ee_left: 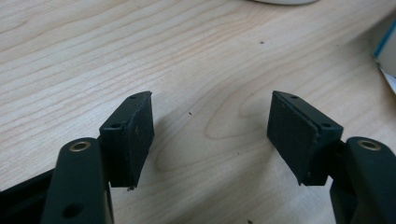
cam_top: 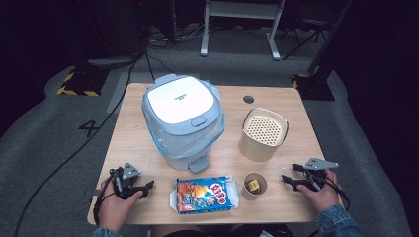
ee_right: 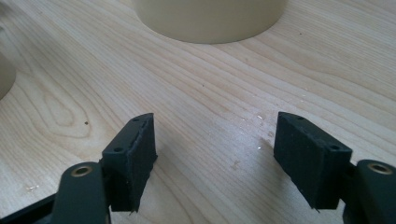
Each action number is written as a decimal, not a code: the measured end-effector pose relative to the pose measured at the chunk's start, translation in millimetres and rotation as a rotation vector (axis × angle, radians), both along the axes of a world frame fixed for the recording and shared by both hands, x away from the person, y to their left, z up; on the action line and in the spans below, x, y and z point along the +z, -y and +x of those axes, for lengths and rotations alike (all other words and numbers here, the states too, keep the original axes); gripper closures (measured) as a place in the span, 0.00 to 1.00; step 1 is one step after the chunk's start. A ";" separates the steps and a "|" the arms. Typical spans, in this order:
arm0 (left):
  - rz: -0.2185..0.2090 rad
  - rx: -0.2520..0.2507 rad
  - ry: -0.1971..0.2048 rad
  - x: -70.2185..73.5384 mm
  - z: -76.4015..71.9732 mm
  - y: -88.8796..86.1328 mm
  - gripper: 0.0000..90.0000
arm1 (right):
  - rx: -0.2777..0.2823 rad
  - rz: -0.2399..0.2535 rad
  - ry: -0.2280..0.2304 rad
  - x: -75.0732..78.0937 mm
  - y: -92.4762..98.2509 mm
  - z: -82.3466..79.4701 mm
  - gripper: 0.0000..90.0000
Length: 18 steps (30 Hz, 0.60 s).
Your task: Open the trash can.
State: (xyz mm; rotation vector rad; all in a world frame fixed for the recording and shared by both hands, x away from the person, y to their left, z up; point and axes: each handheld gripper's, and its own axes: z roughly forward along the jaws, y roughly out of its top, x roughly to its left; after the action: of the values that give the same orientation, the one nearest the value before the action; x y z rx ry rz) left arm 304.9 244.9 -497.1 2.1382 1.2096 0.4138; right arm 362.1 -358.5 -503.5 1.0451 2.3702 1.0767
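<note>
Both grippers sit low at the near edge of the table point(cam_top: 143, 98), looks like a ready pose. The left gripper point(cam_top: 146, 188) has its jaws spread wide with nothing between them, just bare wood under it. Same deal for the right gripper point(cam_top: 287, 174), wide and empty. The snack packet point(cam_top: 204, 194) lies flat just inboard of the left one, and the small paper cup point(cam_top: 254, 185) stands just inboard of the right, so each hand probably has its own easy grab. The lidded bin point(cam_top: 182, 118) and perforated canister point(cam_top: 264, 133) wait farther ahead
</note>
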 end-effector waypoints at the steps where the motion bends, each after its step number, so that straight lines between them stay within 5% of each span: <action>1: 0.000 0.000 0.000 0.0 0.0 0.0 0.38 | 0.000 0.000 0.000 0.0 0.0 0.0 0.33; 10: -0.078 -0.023 -0.022 13.8 -2.4 -4.2 0.42 | 0.005 -0.001 0.000 0.0 0.6 0.1 0.33; 13: -0.128 -0.048 -0.002 26.9 -3.2 -6.2 0.46 | 0.006 -0.001 0.000 0.1 0.9 0.2 0.34; 18: -0.144 -0.112 0.031 43.9 -2.7 -6.9 0.49 | 0.016 -0.002 0.001 0.1 2.1 1.0 0.34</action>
State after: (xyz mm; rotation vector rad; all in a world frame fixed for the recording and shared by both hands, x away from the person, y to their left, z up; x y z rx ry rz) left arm 302.2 251.8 -453.1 2.0567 1.0631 0.3004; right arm 363.0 -360.6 -503.4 1.0260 2.3825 1.0796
